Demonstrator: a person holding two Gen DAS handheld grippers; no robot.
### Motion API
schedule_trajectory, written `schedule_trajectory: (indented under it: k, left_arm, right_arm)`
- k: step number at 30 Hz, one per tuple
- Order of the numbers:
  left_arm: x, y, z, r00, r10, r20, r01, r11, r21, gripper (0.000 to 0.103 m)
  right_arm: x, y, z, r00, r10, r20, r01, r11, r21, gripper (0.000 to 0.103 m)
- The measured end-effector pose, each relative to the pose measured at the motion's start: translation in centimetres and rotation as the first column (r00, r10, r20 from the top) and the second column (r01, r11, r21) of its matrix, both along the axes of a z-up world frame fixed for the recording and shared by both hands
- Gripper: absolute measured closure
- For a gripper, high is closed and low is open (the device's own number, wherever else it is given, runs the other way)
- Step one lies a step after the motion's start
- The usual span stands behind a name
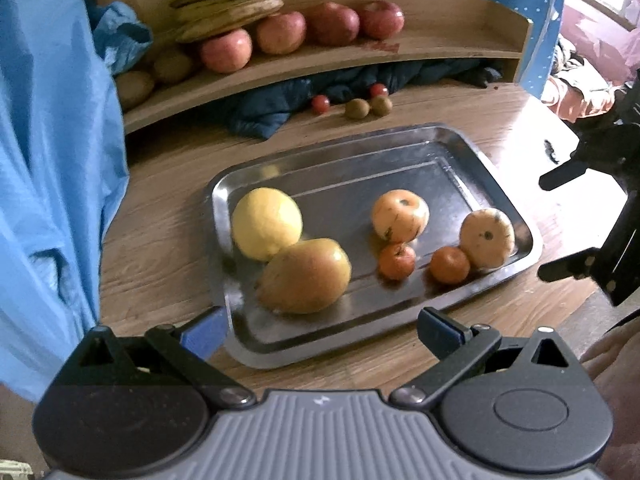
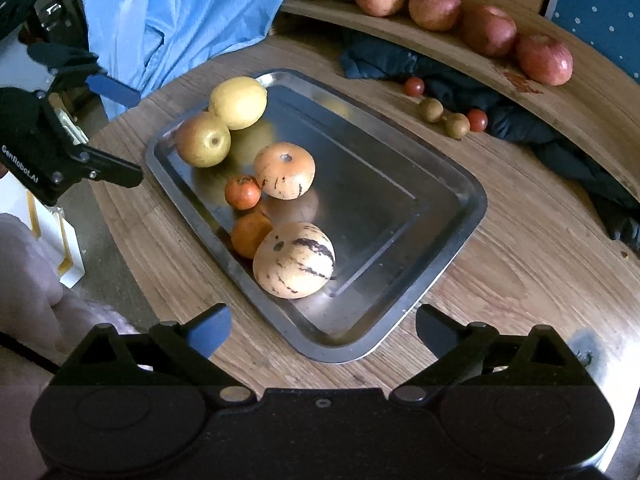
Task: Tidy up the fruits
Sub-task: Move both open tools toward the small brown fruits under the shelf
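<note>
Both hand-held grippers hang above the near edge of the counter [image 2: 520, 264] with jaws spread wide and nothing between them: the left hand-held gripper [image 1: 320, 330] faces the near long rim of the steel tray [image 1: 496, 168], the right hand-held gripper [image 2: 322, 330] its near corner. In the tray sit a lemon [image 1: 267, 223] touching a pear [image 1: 304, 276] at one end, and at the other two striped melons [image 2: 294, 260] with two small oranges [image 2: 242, 192] tucked against them. More fruit is outside it: two cherry tomatoes [image 2: 414, 86] and two small brown fruits [image 2: 431, 110] lie loose on the counter near its far edge beside a dark cloth [image 2: 520, 120], while apples [image 2: 544, 58] and bananas [image 1: 228, 4] sit on the wooden shelf [image 1: 440, 46] behind. The risks, as I judge them, come from round fruit on slick metal. A jaw nudging one melon would likely send the orange beside it rolling across the tray. The tray could skid on the counter if a gripper presses on its rim. The loose tomatoes are small and soft, so a wide jaw closing carelessly may squash them or flick them toward the cloth. The two grippers are also near each other and could clash if both reach in at once.
</note>
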State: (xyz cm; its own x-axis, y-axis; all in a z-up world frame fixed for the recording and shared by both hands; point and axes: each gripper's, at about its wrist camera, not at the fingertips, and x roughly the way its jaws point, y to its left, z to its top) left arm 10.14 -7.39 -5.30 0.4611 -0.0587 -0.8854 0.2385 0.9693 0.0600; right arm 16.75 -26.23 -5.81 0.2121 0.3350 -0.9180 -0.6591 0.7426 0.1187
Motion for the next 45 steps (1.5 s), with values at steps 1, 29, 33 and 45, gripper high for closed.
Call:
schedule_trajectory:
  k: [1,29,33,45]
  left_arm:
    - [0.0,0.2,0.0,1.0,0.005,-0.001,-0.005,1.0,0.002,0.0]
    - [10.0,0.5,0.9,0.995,-0.074,0.074,0.076,0.997,-0.033,0.0]
    - [11.9,0.1,0.6,0.994,-0.078,0.083,0.083,0.994,-0.066,0.0]
    - [17.8,-2.1,-1.8,1.0,0.003,0.03,0.001,0.99,-0.142,0.0]
  right_arm:
    - [0.1,0.0,0.0,1.0,-0.004,0.002,0.004,1.0,0.001,0.004]
    - [5.8,0.4,0.7,0.971,-0.212,0.113,0.214,0.977,-0.011,0.001]
    - [6.8,0.8,0.8,0.961,-0.242,0.136,0.247,0.969,-0.025,0.001]
    - [9.7,1.3,0.5,0.924,-0.31,0.226,0.336,0.938,-0.089,0.001]
